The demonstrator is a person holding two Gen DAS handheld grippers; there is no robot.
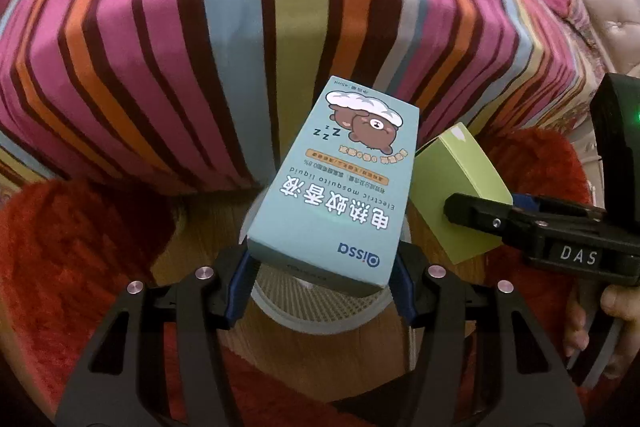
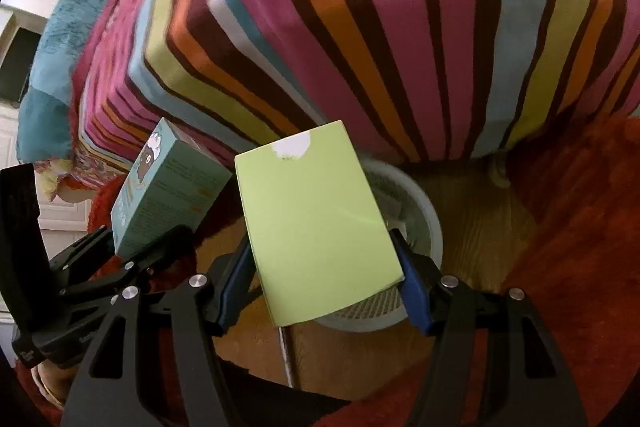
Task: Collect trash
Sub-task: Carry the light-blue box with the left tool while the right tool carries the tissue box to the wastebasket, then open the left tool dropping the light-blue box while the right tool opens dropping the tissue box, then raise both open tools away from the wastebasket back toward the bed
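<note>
A: Holding two boxes over the bin point(image 1: 320, 323), we are close to the drop. Our left gripper point(image 1: 322, 285) pinches the blue box point(image 1: 336, 195) by its near end, pads on both side walls. Our right gripper point(image 2: 326, 281) pinches the green box point(image 2: 316, 227) the same way.

B: Where does the bin sit for each of us?

A: In the left view its mesh rim shows right under the blue box, at about 6 o'clock from the box's middle. In the right view the rim point(image 2: 428, 223) peeks out at 3 o'clock of the green box, so that box hangs partly over the opening and partly over the wood floor point(image 2: 480, 227).

B: Then we should shift the right one toward 3 o'clock before letting go?

A: We judge so. Both boxes point steeply down with their far ends toward the striped bed point(image 1: 280, 7), and the two boxes are just beside each other, so we would keep them apart and release one at a time.

B: And the red rug point(image 1: 72, 247)?

A: It flanks the bin on both sides. A box that clips the rim could tumble onto it, so we would lower until the far end is inside the rim, then spread the jaws.
</note>
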